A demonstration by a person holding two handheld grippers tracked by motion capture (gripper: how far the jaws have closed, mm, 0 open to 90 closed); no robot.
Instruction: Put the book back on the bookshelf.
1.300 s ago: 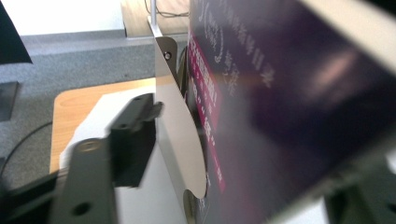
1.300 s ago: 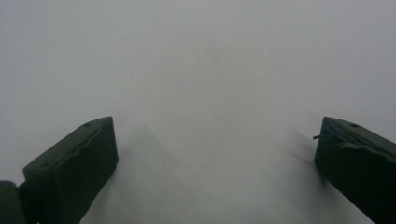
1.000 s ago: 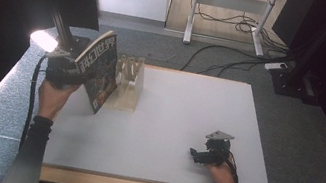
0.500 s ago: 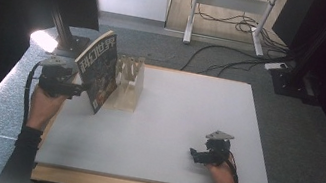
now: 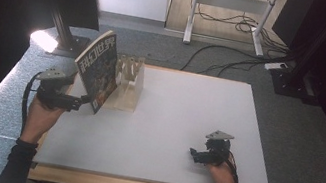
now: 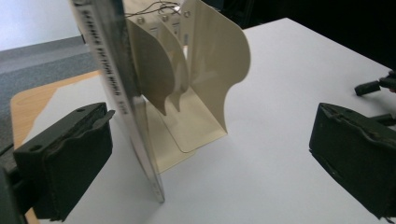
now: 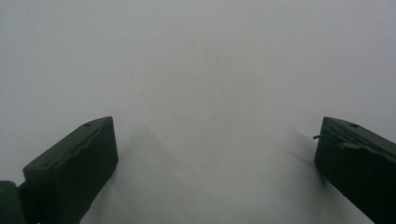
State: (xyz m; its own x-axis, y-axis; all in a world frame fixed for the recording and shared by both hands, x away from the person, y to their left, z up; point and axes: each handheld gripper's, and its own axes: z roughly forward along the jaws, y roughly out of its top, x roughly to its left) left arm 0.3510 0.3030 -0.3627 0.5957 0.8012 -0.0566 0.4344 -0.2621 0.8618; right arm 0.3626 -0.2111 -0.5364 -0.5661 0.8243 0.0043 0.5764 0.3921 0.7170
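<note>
A magazine leans on the rack's left side, on the table.

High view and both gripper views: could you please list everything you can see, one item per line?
magazine: one, colourful cover, upright at the table's far left corner, leaning on the rack
rack: one, cream, with curved dividers, right of the magazine
table: one, white top with wooden edge
cables: several, dark, on the grey floor beyond the table
desk frame: one, white, at the far wall
left gripper: one, black, jaws have just been opening, apart from the magazine's edge between them
right gripper: one, black, open, on the table near right
</note>
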